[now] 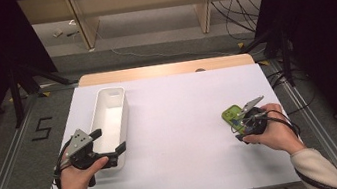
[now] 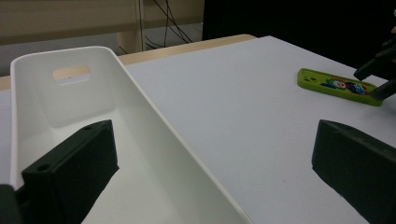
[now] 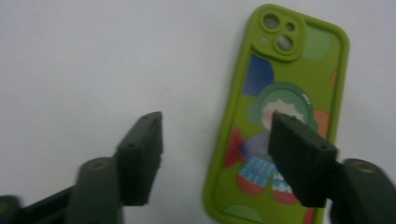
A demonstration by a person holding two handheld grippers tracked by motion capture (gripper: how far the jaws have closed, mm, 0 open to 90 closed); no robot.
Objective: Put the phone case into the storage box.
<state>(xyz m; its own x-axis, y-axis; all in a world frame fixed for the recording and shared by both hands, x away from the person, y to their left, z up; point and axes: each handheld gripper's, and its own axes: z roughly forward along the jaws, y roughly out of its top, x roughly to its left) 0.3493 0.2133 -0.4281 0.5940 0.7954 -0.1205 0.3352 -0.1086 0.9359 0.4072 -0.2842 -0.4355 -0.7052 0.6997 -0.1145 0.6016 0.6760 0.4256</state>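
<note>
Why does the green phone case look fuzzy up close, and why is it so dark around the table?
In the right gripper view the phone case and the right gripper are slightly blurred; in the high view the lit table is bright and its surroundings fall into dark shadow.

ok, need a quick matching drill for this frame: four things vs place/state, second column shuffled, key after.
1. white bin
2. green phone case
3. left gripper
4. right gripper

a. flat on the table, camera cutouts up
b. jaws open, straddling the case's long edge
c. jaws open, straddling the bin's near right wall
d. left part of the table, nothing inside

Pairs: 1-d, 2-a, 3-c, 4-b
</note>
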